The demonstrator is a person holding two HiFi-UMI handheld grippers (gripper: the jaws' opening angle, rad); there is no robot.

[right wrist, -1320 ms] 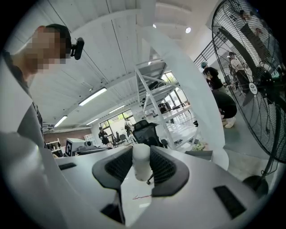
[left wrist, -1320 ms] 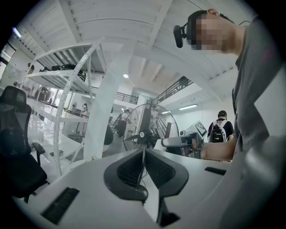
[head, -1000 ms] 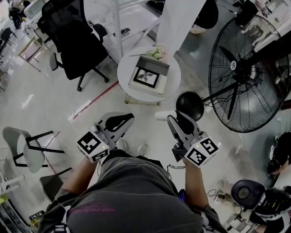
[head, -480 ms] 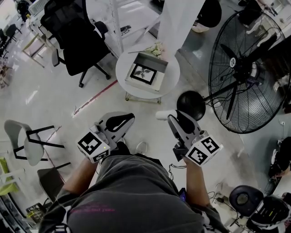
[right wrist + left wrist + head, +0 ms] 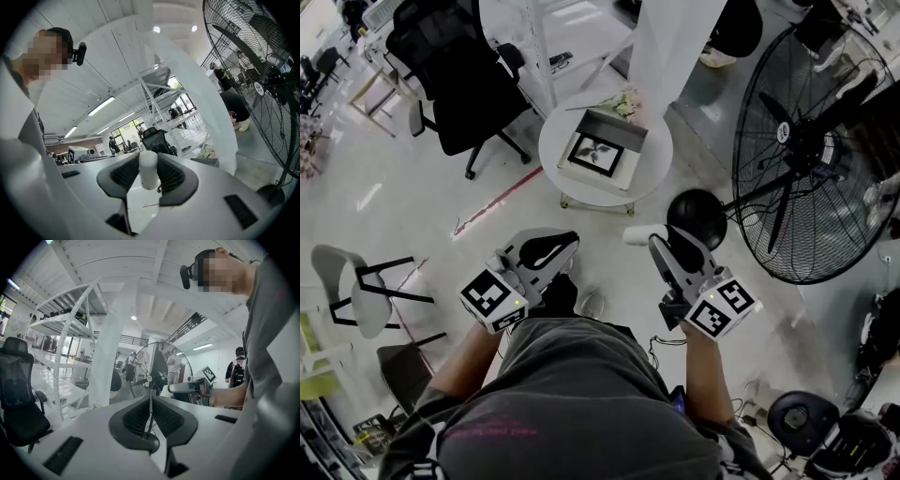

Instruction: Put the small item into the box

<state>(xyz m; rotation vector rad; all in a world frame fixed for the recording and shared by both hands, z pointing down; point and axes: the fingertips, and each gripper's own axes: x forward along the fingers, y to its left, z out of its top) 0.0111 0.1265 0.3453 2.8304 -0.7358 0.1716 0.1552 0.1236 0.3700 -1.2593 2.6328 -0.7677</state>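
Observation:
The small item (image 5: 635,234), a white cylinder, sticks out sideways from my right gripper (image 5: 661,241), which is shut on it. In the right gripper view the small item (image 5: 148,171) stands upright between the black pads (image 5: 171,178) of that gripper (image 5: 149,163). My left gripper (image 5: 557,243) is held level beside it, shut with nothing between its pads. The left gripper view shows the pads (image 5: 133,420) of the left gripper (image 5: 151,401) meeting along a thin slit. The open grey box (image 5: 616,127) sits on a small round white table (image 5: 555,142), ahead of both grippers and well apart from them.
A large black floor fan (image 5: 811,141) stands at the right, its round base (image 5: 696,217) close to the right gripper. A black office chair (image 5: 455,75) is behind the table at the left. A white column (image 5: 670,47) rises behind it. A grey chair (image 5: 352,291) stands at the far left.
The person has stepped a little forward, carrying both grippers along; a dark shoe now shows under the left gripper. The right gripper's hold on the item is unchanged.

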